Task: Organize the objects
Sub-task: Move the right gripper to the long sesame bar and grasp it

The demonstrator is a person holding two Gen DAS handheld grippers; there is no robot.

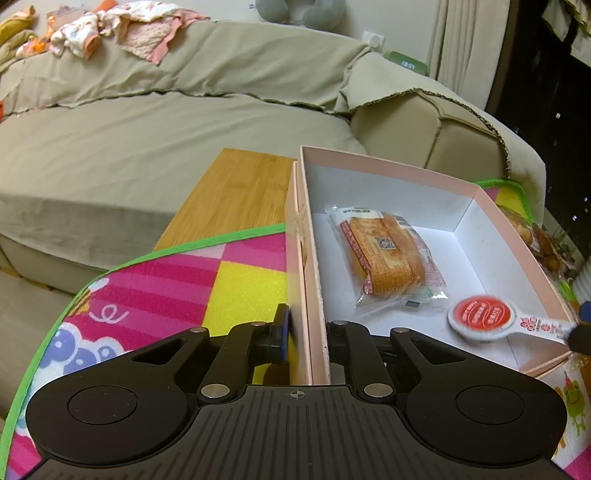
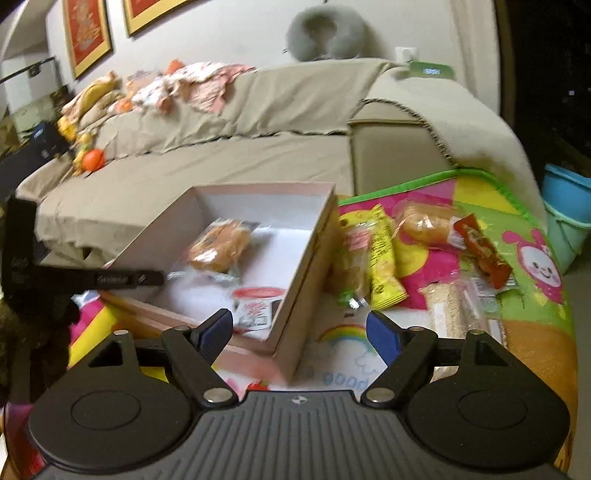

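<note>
A pink box [image 1: 391, 168] with a white inside sits on a colourful play mat [image 1: 166, 280]. In it lie a wrapped bread snack [image 1: 391, 258] and a red-and-white round packet [image 1: 484, 317]. My left gripper [image 1: 306, 332] is shut on the box's left wall, one finger outside and one inside. My right gripper [image 2: 299, 328] is open and empty, just above the box's near right corner [image 2: 288, 354]. The box [image 2: 314, 236], the bread [image 2: 221, 243] and the packet [image 2: 258, 299] show in the right wrist view. Several wrapped snacks [image 2: 384, 266] lie on the mat right of the box.
A beige sofa [image 1: 147, 129] stands behind the mat, with clothes [image 1: 122, 29] on its back. A wooden board [image 1: 236, 195] lies left of the box. A blue bin [image 2: 569, 206] stands at the far right. The left gripper's body [image 2: 74, 277] reaches in from the left.
</note>
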